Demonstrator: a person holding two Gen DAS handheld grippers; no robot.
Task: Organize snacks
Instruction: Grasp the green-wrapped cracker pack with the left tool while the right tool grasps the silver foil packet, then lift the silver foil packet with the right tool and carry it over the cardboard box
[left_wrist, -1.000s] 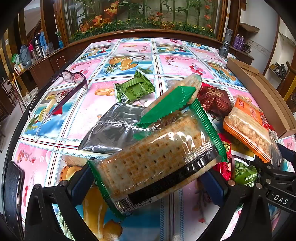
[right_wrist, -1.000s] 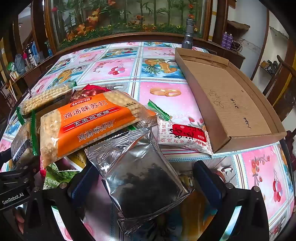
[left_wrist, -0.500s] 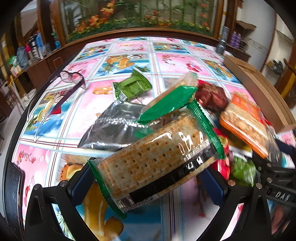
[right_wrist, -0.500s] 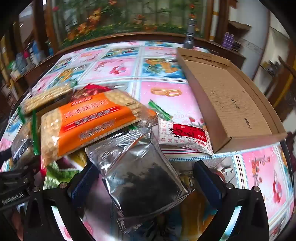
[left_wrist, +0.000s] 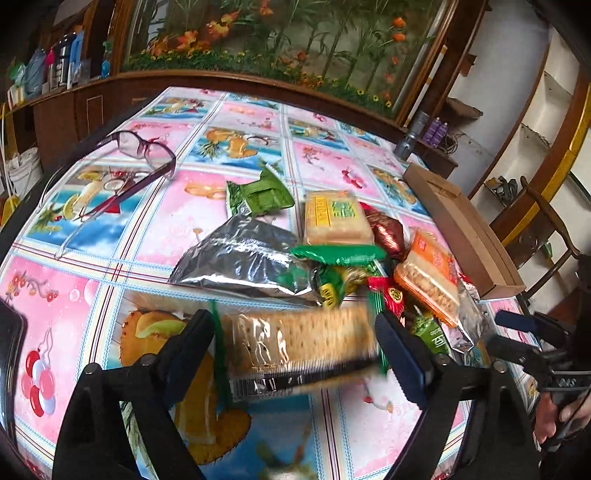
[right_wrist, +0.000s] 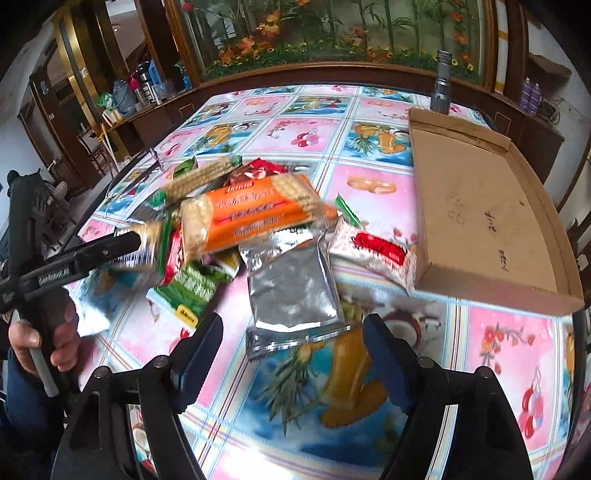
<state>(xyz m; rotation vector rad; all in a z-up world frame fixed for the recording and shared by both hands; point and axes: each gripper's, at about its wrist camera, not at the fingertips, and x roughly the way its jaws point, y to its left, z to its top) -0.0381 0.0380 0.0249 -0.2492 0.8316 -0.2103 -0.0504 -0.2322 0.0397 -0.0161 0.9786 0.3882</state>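
at my left gripper (left_wrist: 295, 354) a pack of crackers (left_wrist: 299, 350) in green-edged clear wrap sits crosswise between the two fingers, blurred; the jaws have just been closing in, and both pads look pressed against its ends, so i read it as pinched. my right gripper (right_wrist: 291, 354) stands spread, its jaws having just narrowed a little, with nothing between the pads; a silver pouch (right_wrist: 291, 288) lies on the table (right_wrist: 491, 343) just ahead of the fingertips, apart from them.

the rest of the snacks form a loose heap mid-table: an orange pack (right_wrist: 255, 218) of crackers on top, a second silver pouch (left_wrist: 240, 258) to the left of the heap, a green sachet (left_wrist: 258, 194) beyond it, a pale biscuit pack (left_wrist: 336, 218) and a dark red wrapper (left_wrist: 384, 232) behind. a white and red packet (right_wrist: 373, 251) rests against the near wall of the cardboard tray (right_wrist: 480, 206), which lies open at the right of the floral tablecloth. glasses (left_wrist: 136, 155) lie well apart at the far left. a hand (right_wrist: 44, 332) grips the left tool's handle.
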